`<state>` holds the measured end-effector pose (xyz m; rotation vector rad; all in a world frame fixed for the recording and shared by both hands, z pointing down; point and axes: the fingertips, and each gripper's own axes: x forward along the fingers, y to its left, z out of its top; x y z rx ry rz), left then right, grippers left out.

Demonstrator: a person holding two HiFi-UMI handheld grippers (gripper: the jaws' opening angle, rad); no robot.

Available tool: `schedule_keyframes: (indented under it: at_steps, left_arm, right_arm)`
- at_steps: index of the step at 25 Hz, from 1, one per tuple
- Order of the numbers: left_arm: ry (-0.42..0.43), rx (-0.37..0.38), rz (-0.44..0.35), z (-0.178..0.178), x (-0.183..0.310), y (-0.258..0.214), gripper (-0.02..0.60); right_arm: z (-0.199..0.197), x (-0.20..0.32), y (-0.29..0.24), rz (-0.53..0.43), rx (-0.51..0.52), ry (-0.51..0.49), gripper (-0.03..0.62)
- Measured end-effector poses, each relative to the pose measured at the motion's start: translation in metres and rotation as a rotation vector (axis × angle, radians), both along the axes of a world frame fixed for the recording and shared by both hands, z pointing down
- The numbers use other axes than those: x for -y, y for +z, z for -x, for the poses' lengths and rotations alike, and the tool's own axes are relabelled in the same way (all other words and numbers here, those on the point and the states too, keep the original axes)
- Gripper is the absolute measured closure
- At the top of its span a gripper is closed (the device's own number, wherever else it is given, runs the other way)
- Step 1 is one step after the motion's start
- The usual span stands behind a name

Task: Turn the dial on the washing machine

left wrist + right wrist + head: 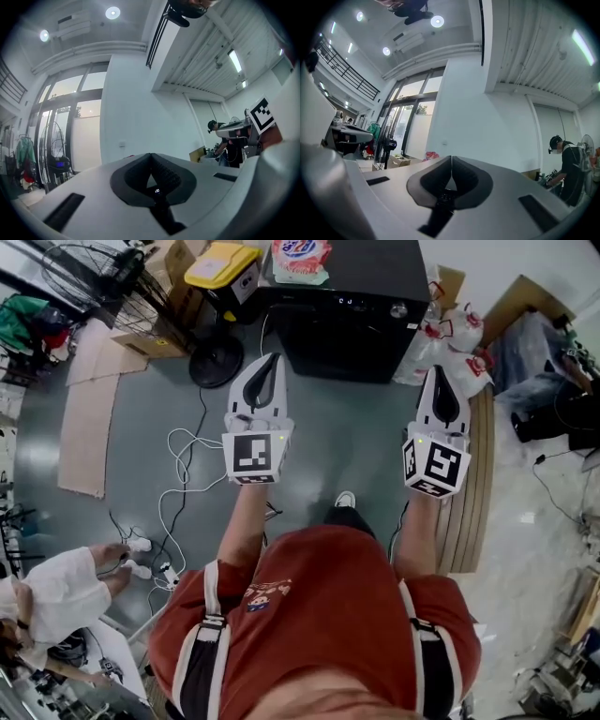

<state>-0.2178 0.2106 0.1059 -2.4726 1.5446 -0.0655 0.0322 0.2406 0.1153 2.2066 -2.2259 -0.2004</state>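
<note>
In the head view the task looks not yet begun. The washing machine [352, 329], a boxy, glossy black cabinet at twelve o'clock, stands well apart from both tools, and its small round silvery dial [399, 309], towards one o'clock, is untouched. The left gripper [271, 359] and right gripper [438, 371], both smooth white shells, point at it. In the left gripper view the dark ribbed pads [165, 171] meet with nothing between them. The right gripper view shows the same: jaws together and empty. By my reading, the reach and the turn both remain.

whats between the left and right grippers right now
Only grey floor lies between the left gripper and the right gripper, as the head view shows; the washing machine stands beyond both.
</note>
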Motion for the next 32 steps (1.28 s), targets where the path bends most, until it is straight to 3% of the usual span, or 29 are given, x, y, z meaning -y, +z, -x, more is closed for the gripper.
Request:
schedule_keyframes:
  at_steps: [7,14,22,32]
  left_arm:
    - [0.005,0.011,0.004,-0.059,0.05,0.008,0.572]
    - [0.002,0.021,0.006,-0.095,0.084,0.015,0.572]
    - [0.015,0.015,0.02,-0.095,0.121,0.037,0.572]
    - [0.045,-0.023,0.001,-0.079,0.211,0.033,0.572]
  right_arm:
    - [-0.057,0.05,0.013,0.013,0.028,0.003,0.583]
    - [-0.086,0.087,0.024,0.033,0.041,-0.009,0.582]
    - [-0.083,0.123,0.044,0.051,0.039,-0.008,0.58]
    - [-0.064,0.204,0.03,0.04,0.001,0.011,0.579]
